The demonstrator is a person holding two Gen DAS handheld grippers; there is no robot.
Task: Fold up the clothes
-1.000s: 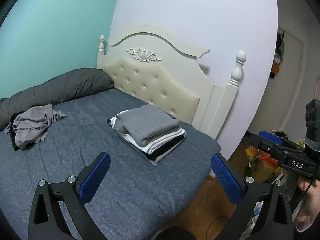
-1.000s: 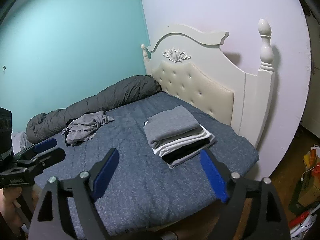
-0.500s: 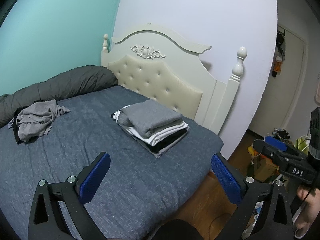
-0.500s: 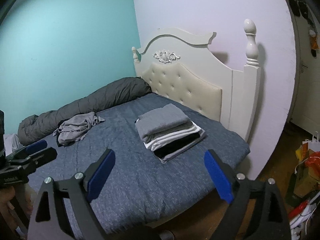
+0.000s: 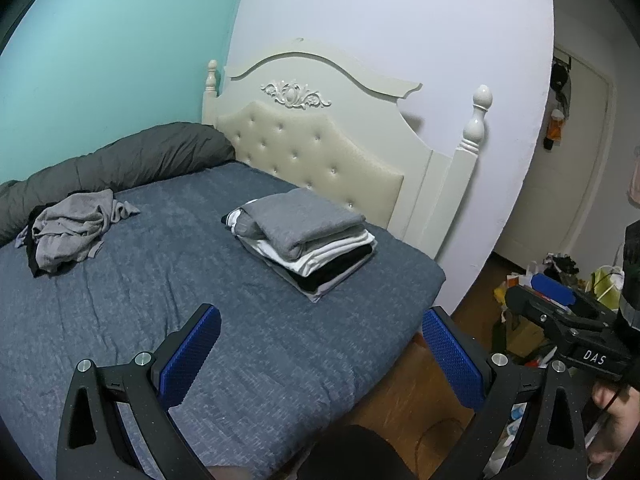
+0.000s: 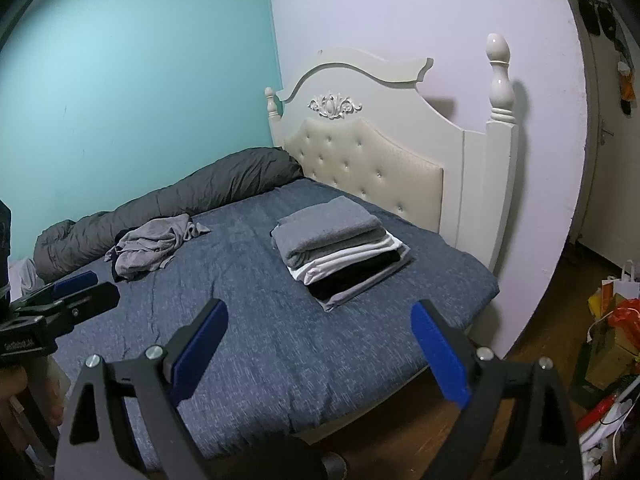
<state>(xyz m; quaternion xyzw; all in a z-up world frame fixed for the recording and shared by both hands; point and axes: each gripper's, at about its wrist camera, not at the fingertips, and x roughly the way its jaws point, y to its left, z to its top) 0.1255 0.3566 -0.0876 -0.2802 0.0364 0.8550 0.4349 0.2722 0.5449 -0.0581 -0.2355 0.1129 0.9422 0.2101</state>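
- The crumpled grey garment [image 5: 74, 229] lies at the far left of the bed, just in front of the dark rolled duvet [image 5: 120, 164], with a dark piece partly under it. It is a loose heap with no clear long axis, spreading a little toward the right.
- The left gripper [image 5: 320, 354] hangs over the near edge of the mattress, jaws wide and empty. The heap lies up and to the left of them, well apart.
- I judge the left gripper the nearer one, since it stands on the heap's side.
- The right gripper [image 6: 320, 350] sits further right, partly past the bed's corner. Its jaws stand wide with nothing between them.
- The folded stack [image 5: 304, 240], grey on top with white, black and grey layers beneath, rests at the far right near the cream headboard [image 5: 320, 152]. Its long side runs obliquely toward the near right.
- The bed cover [image 5: 248, 360] is blue-grey, lightly wrinkled and soft.
- Behind are a teal wall on the left and a pale wall on the right. Wooden floor, bags and clutter [image 6: 612, 332] fill the right side.
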